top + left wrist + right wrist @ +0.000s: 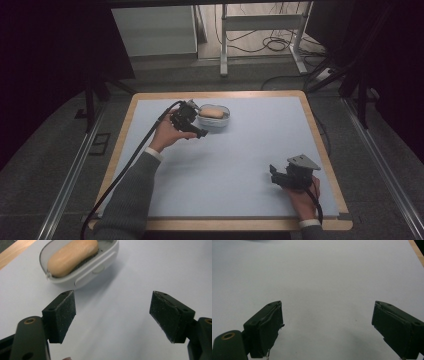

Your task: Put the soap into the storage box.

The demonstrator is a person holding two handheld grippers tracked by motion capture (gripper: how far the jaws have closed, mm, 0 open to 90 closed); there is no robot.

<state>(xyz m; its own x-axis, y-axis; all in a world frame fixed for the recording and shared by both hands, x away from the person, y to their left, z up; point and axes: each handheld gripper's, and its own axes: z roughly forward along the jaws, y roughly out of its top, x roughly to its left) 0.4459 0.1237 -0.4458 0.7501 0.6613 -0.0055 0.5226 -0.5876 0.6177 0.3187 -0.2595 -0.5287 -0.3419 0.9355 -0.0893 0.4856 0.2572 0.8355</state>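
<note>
The bar of soap (72, 257) lies in its white soap dish (105, 258) at 11 o'clock from the wide-open left gripper (112, 315), which could bump the dish and slide it across the counter (240, 150).

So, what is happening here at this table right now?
A person sits at a table with a hand-held gripper in each hand. The left hand-held gripper is open and close to a white soap dish that holds an orange bar of soap, but its jaws are not touching it. The right hand-held gripper is also open, over bare table near the front right corner, holding nothing.
</note>
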